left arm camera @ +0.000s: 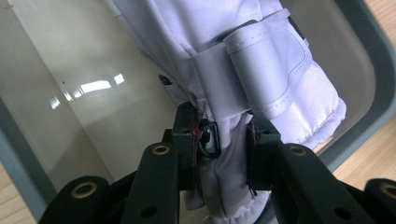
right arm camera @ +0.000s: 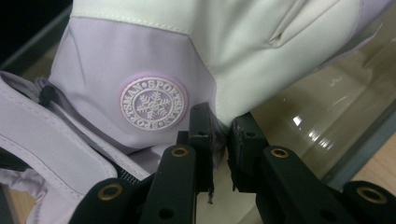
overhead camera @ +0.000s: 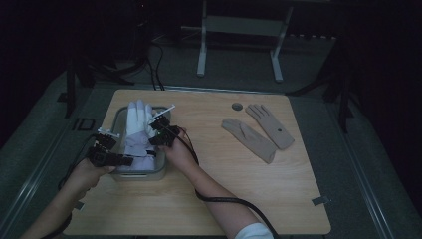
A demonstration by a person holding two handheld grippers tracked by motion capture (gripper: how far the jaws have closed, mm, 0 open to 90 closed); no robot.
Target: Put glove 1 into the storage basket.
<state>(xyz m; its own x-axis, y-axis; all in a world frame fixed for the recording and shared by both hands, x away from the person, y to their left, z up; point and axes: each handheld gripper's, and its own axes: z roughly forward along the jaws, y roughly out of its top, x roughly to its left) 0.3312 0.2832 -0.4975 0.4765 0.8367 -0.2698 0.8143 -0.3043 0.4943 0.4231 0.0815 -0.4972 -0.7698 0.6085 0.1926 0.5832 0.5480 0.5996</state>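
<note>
We find the ski glove lying in the grey tub. The left gripper pinches its cuff, the right gripper its edge. Two tan gloves lie well apart (likely pending).

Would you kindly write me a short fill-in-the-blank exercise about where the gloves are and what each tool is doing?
1. The white and lilac ski glove lies in a grey ____.
2. The left tool is shut on the glove's ____ end.
3. The round patch near the right tool shows a ____.
4. The two beige gloves lie on the wooden ____.

Missing words: bin; cuff; snowflake; table
</note>
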